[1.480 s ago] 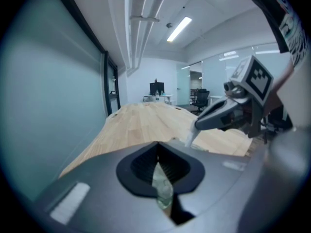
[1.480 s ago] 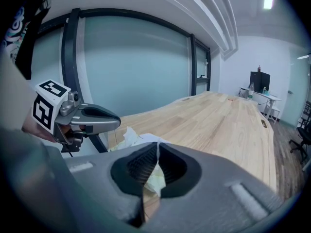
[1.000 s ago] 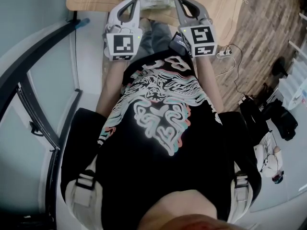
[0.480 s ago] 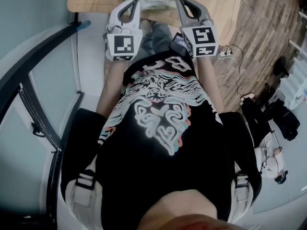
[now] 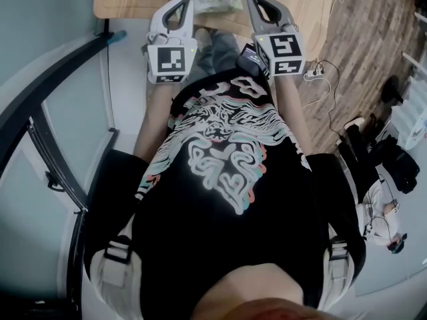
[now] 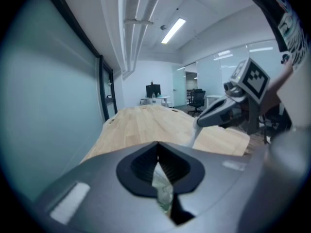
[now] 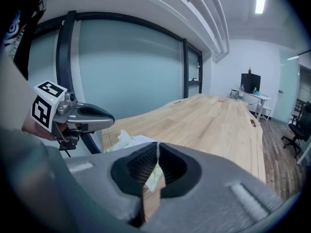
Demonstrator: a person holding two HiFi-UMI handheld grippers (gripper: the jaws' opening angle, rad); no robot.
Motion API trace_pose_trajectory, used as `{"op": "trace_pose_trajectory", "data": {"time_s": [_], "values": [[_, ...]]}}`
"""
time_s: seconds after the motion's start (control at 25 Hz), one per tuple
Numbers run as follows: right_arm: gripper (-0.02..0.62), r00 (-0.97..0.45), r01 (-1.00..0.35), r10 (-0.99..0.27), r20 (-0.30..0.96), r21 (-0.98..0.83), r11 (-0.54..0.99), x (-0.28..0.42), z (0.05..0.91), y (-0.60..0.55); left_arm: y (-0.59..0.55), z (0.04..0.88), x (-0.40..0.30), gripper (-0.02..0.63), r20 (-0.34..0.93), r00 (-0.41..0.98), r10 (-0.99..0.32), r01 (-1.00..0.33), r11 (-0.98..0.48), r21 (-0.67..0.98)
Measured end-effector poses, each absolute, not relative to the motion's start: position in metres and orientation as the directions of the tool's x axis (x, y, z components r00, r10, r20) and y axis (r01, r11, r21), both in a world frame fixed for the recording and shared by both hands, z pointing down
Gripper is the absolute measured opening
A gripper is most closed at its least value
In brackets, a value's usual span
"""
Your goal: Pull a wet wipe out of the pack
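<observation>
**Two claws shut, barely anything moved, wipe only just started**

Almost no change from a second ago. In the head view both claws sit in the same spot at the near edge of the worktop. My right claw has only crept a touch forward, and my left claw has held its place. My read is that the pull has stalled or is very slow, and the wipe is not out yet.

Nearest, my left claw is closed with its tips meeting. The green-white pack shows through the gap behind the tips. I can't tell whether the pads actually pinch the pack or just hang over it. From the right gripper view, the left tip looks to be just above the pack's crumpled white top.

My right claw is also closed, tips together, and it looks pinched on the wet wipe. The left gripper view shows a thin white strip hanging from its tip towards the pack. A cream scrap also shows between the jaws in its own view.

The pack lies on the near end of the worktop, between the two claw tips and just ahead of them.

Beyond it there is only bare wood running off down the room.
</observation>
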State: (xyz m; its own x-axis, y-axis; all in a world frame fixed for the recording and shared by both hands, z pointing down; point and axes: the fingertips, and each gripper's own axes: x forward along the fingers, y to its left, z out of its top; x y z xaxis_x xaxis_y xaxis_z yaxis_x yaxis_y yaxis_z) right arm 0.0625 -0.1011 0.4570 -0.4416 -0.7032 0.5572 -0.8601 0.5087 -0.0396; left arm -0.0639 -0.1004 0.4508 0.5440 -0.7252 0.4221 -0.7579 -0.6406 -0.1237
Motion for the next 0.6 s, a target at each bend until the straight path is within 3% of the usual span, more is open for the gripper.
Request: {"op": "trace_pose_trajectory", "data": {"time_s": [0.6], "values": [[0.009,-0.436,-0.880,-0.733,0.523,-0.074,0.470,0.074,0.441,-0.101,-0.100,0.438,-0.058,-0.009,0.410,0.559,-0.720,-0.744,-0.654,-0.134]]}}
